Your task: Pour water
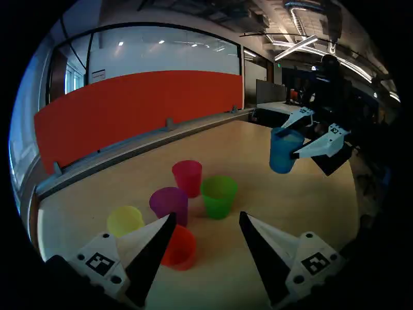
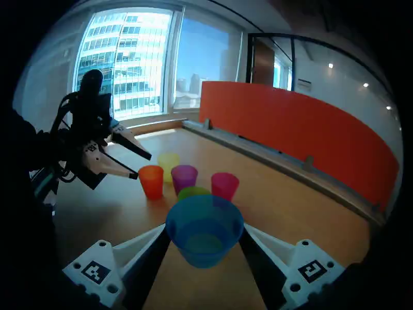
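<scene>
Right up close in the right gripper view, the right hand-held gripper has its two fingers pressed on the sides of a blue cup. The cup sits up straight with its mouth on top. It is lifted off the table. Something darker shows low inside it, but I cannot tell if that is water.

Just past the blue cup and lower down is a green cup. It is the closest of the cups on the table. So the place to pour lies straight ahead of this gripper and below it. I think the blue cup must go forward a little and then tip its mouth down toward the green cup. If it tips too soon, water could land on the table.

Behind the green cup stand a purple cup and a pink cup. Then come an orange cup and a yellow cup. They stand close together, all with their mouths up.

The left hand-held gripper is wide open and holds nothing. In the left gripper view, the orange cup is just beside one finger, which hides part of it. This gripper is nearer to the cups on the table than the right one, but it has no cup to pour. From its side, the blue cup is up high, off to the right, past the green cup.

Far back are a long orange wall panel and big windows.
</scene>
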